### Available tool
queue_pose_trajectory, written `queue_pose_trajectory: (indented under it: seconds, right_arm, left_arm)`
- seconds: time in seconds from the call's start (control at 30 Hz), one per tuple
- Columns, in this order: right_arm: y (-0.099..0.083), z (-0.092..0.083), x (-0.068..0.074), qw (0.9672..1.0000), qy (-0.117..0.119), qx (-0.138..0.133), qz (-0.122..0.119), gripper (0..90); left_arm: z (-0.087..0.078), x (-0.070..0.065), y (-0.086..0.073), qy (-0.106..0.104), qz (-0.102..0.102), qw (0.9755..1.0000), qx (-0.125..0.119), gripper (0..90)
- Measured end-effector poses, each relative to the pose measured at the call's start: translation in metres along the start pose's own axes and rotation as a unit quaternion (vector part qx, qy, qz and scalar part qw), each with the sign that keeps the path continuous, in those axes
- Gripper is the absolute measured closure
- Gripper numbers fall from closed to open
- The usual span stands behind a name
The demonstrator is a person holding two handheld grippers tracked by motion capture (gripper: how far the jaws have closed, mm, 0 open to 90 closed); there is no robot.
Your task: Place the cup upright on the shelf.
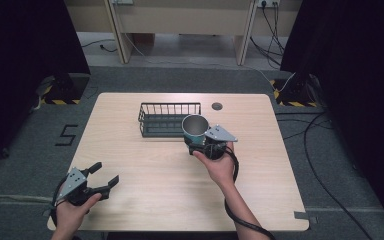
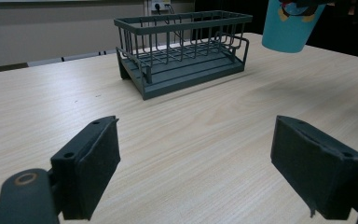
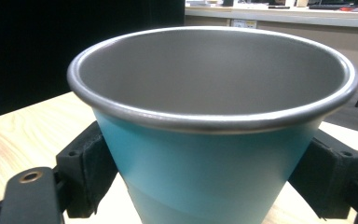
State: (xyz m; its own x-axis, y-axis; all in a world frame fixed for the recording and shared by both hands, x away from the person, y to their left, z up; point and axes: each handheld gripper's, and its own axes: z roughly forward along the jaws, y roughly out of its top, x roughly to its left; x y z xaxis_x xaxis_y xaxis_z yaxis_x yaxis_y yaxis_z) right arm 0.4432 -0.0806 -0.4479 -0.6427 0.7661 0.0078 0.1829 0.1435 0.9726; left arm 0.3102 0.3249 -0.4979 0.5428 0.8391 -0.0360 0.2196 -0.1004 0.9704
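Aloft at the wire rack's (image 1: 169, 119) four o'clock, clamped mid-wall by the right gripper (image 1: 206, 142), teal steel-lined cup (image 3: 212, 140) likely light, rigid, slick — best squeezed below the rim; left gripper (image 1: 102, 179) agape, empty.

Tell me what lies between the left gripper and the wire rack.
Only bare wooden table separates the open left gripper from the wire rack, as the left gripper view shows; the high view agrees.
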Motion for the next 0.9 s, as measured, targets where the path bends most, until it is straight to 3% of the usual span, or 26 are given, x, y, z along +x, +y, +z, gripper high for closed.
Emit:
queue_pose_trajectory:
  seconds: [0.9]
  right_arm:
    - [0.016, 0.016, 0.001, 0.9999, -0.005, -0.011, 0.009, 17.6]
  left_arm:
    - [0.000, 0.000, 0.000, 0.000, 0.000, 1.0000, 0.001, 14.9]
